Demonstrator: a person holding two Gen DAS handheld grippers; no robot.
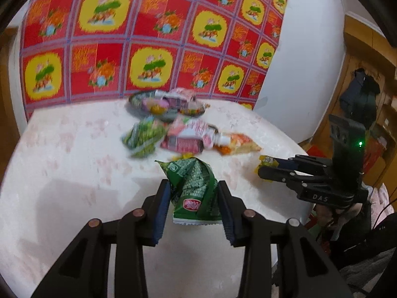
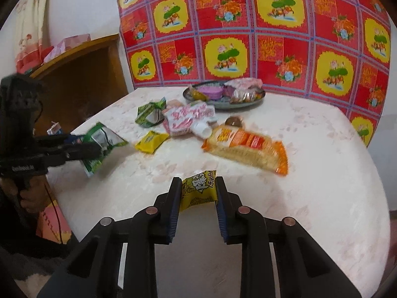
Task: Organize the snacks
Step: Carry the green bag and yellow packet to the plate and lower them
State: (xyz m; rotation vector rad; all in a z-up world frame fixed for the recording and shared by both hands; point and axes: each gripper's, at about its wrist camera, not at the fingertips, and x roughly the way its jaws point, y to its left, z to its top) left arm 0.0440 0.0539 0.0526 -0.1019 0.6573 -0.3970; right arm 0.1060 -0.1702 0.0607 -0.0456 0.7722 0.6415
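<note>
Green packet (image 1: 192,188) in left gripper (image 1: 194,202), "DAS" on right gripper (image 1: 269,167)

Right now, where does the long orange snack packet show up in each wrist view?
Left wrist view: orange packet, right of centre, beside the pink packet.
Right wrist view: orange packet, centre-right, lying flat on the table.
Shared landmark: the plate of snacks against the red patterned cloth.
</note>
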